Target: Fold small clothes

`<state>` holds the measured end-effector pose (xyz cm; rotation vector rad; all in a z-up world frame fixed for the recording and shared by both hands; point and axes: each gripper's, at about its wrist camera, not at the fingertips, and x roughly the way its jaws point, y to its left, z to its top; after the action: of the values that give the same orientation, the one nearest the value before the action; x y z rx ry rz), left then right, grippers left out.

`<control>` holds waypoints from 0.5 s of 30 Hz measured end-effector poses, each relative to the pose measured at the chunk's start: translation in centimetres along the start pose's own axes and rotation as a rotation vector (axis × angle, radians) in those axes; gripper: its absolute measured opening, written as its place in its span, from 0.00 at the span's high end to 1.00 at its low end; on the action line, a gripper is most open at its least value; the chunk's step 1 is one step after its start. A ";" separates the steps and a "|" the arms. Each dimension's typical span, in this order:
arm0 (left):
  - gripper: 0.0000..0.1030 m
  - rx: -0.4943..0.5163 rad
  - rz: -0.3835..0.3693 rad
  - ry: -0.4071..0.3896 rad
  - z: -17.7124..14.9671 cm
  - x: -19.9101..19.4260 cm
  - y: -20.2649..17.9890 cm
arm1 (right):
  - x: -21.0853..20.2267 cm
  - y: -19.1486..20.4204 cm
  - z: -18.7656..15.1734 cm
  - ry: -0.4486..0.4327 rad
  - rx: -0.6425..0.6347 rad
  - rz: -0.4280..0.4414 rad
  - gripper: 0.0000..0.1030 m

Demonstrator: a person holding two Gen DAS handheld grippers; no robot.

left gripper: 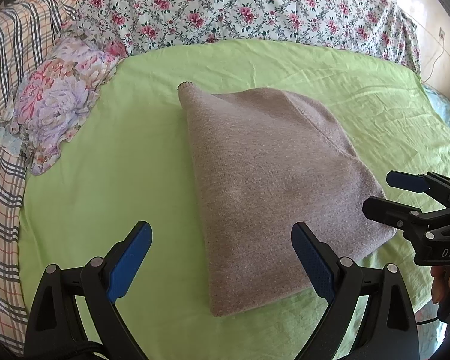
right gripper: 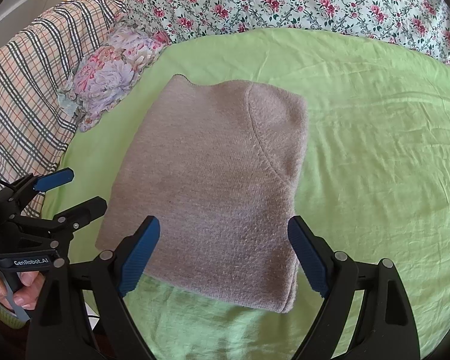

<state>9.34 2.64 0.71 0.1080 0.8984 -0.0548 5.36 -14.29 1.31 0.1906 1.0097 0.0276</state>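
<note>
We see a soft pinkish-grey sweater (left gripper: 273, 186) folded into a neat block, lying in the middle of a green sheet (left gripper: 105, 150) on the bed. Our left gripper (left gripper: 222, 258) and our right gripper (right gripper: 223, 249) both hang just above its near edge with their blue jaws spread wide, holding nothing. A flowery pillow (left gripper: 54, 105) sits off to the left, apart from the sweater
</note>
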 end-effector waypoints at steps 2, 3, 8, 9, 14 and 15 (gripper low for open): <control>0.08 -0.002 0.002 0.001 0.0 0.0 0.0 | 0.1 -0.1 0.0 0.001 -0.002 -0.002 0.15; 0.08 -0.003 0.001 0.001 0.0 0.0 0.0 | 0.0 -0.1 0.1 0.000 -0.003 -0.004 0.15; 0.08 -0.004 0.003 0.001 0.1 0.1 0.0 | 0.1 -0.4 0.5 -0.004 -0.007 -0.009 0.15; 0.08 -0.003 0.002 0.002 0.1 0.1 0.0 | 0.1 -0.4 0.5 -0.005 -0.006 -0.011 0.15; 0.08 -0.001 0.001 0.002 0.3 0.4 -0.1 | 0.1 -0.4 0.6 -0.005 -0.008 -0.012 0.15; 0.08 0.000 0.000 0.002 0.4 0.4 -0.1 | 0.1 -0.4 0.6 -0.005 -0.007 -0.010 0.15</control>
<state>9.86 2.50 0.64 0.1076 0.9001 -0.0549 5.88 -14.74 1.46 0.1797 1.0053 0.0215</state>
